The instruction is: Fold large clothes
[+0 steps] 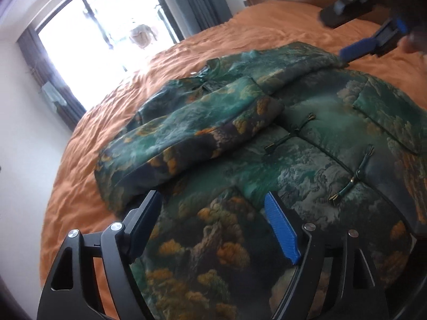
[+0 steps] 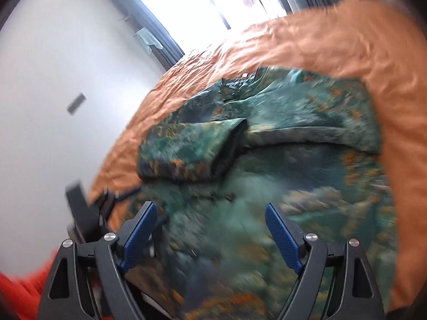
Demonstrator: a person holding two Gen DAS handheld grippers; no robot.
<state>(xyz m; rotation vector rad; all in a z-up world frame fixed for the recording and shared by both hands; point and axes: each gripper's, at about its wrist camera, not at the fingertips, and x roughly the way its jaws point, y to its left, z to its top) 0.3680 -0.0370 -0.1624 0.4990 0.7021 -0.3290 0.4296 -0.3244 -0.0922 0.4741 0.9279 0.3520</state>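
Here both grippers — left gripper [image 1: 213, 213], right gripper [image 2: 210, 221] — hover wide-jawed, empty, above the jacket [image 1: 307, 138].

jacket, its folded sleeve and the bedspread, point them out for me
jacket [image 1: 307, 160], left wrist view, on the front panel beside the knot fastenings
folded sleeve [image 1: 192, 133], left wrist view, on the middle of the sleeve lying across the front
bedspread [image 1: 240, 32], left wrist view, on bare orange cloth beyond the collar

No writing to read anywhere in either view: no label, brand, number or sign shows on the jacket [image 1: 267, 138], the bedspread [image 1: 240, 34] or the wall [image 2: 66, 66], and the right wrist view is too blurred for small print.
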